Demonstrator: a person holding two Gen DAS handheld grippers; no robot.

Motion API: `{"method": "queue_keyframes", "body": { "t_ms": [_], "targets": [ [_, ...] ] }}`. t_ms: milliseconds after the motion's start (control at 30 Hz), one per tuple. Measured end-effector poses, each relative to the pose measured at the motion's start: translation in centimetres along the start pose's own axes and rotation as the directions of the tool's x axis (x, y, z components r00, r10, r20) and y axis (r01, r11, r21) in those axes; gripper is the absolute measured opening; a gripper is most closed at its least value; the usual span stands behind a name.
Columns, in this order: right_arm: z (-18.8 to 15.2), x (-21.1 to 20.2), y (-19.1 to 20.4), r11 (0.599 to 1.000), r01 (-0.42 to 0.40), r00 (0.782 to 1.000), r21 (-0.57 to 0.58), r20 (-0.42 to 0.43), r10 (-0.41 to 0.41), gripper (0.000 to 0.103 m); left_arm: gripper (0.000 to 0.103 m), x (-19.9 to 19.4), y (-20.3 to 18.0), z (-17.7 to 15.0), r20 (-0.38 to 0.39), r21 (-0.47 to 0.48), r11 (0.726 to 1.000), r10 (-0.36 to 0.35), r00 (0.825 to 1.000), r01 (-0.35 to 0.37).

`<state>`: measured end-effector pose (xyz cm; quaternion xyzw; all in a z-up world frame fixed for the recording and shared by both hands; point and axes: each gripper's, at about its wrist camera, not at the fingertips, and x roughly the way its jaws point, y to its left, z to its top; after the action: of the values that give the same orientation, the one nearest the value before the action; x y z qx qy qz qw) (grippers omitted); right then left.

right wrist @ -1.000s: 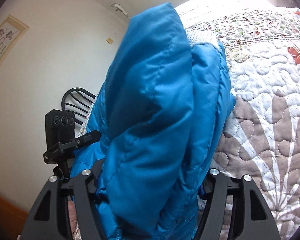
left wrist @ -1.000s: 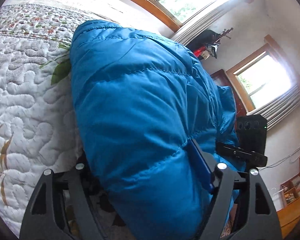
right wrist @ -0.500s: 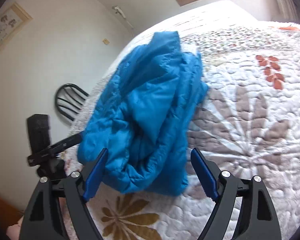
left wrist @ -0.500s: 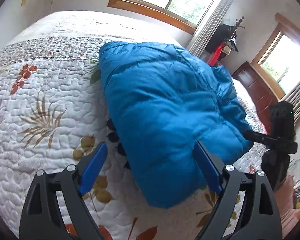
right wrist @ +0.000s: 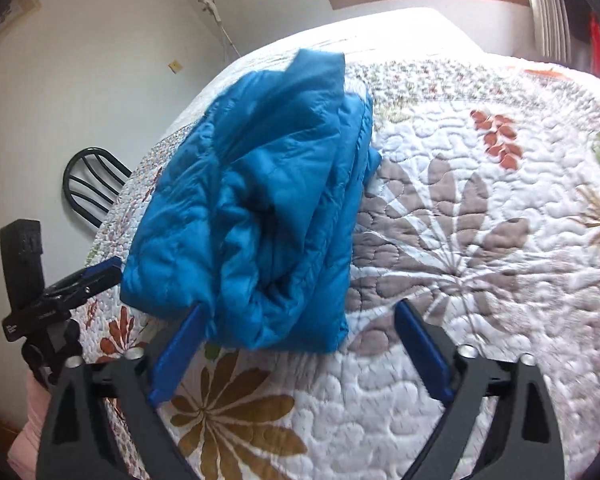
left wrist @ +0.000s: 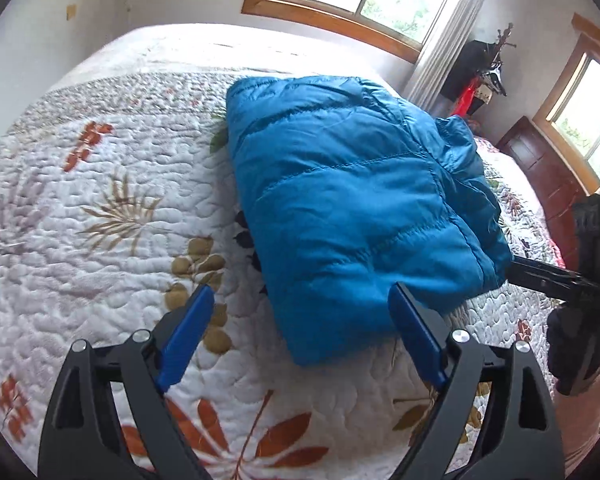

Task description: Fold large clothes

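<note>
A blue puffer jacket (left wrist: 352, 200) lies folded into a thick bundle on the quilted bed (left wrist: 100, 208). In the right wrist view the jacket (right wrist: 260, 208) shows its layered, rumpled end. My left gripper (left wrist: 300, 332) is open and empty, just short of the bundle's near edge. My right gripper (right wrist: 296, 344) is open and empty at the bundle's other end, its left finger (right wrist: 176, 356) close to the fabric. The right gripper also shows in the left wrist view (left wrist: 564, 276), and the left gripper in the right wrist view (right wrist: 60, 292).
The floral quilt (right wrist: 480, 240) spreads around the jacket. A black chair (right wrist: 88, 188) stands by the wall beside the bed. A dark wooden cabinet (left wrist: 548, 176) and a coat rack (left wrist: 480, 76) stand near the windows.
Both grippers have let go of the jacket and opened, then pulled back from it. The jacket now rests on the bed.
</note>
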<state>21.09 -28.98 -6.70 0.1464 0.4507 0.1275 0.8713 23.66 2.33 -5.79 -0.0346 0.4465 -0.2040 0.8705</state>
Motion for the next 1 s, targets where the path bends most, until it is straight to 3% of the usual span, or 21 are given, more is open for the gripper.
{"method": "queue_keyframes", "body": {
  "t_ms": [100,200,333,433,600,1000],
  "targets": [
    [-0.7,-1.8,1.9,0.994,0.09,0.996,-0.057,-0.003,-0.091,0.099,0.092,-2.1,-1.0,-1.0,0.013,-0.001,0.998,0.063,0.998,-0.063],
    [-2.0,-3.4,3.3,0.988,0.13,0.991,-0.082,0.008,-0.13,0.099,0.094,-3.3,-1.5,-1.8,0.025,-0.01,0.989,0.147,0.989,-0.147],
    [-3.7,-4.5,4.3,0.985,0.151,0.988,-0.084,0.029,-0.15,0.099,0.094,-5.2,-2.4,-3.2,0.071,-0.001,0.965,0.261,0.963,-0.262],
    [-4.8,-5.2,5.3,0.979,0.189,0.981,-0.075,0.048,-0.186,0.099,0.095,-6.9,-3.0,-4.4,0.117,-0.003,0.954,0.297,0.948,-0.298],
    [-6.8,-6.3,6.8,0.971,0.23,0.971,-0.065,0.085,-0.225,0.099,0.095,-9.4,-4.0,-6.6,0.152,-0.002,0.952,0.301,0.941,-0.305],
    [-9.6,-8.4,8.6,0.969,0.24,0.965,-0.052,0.122,-0.233,0.099,0.095,-11.9,-5.6,-10.1,0.18,0.01,0.942,0.328,0.927,-0.335]
  ]
}}
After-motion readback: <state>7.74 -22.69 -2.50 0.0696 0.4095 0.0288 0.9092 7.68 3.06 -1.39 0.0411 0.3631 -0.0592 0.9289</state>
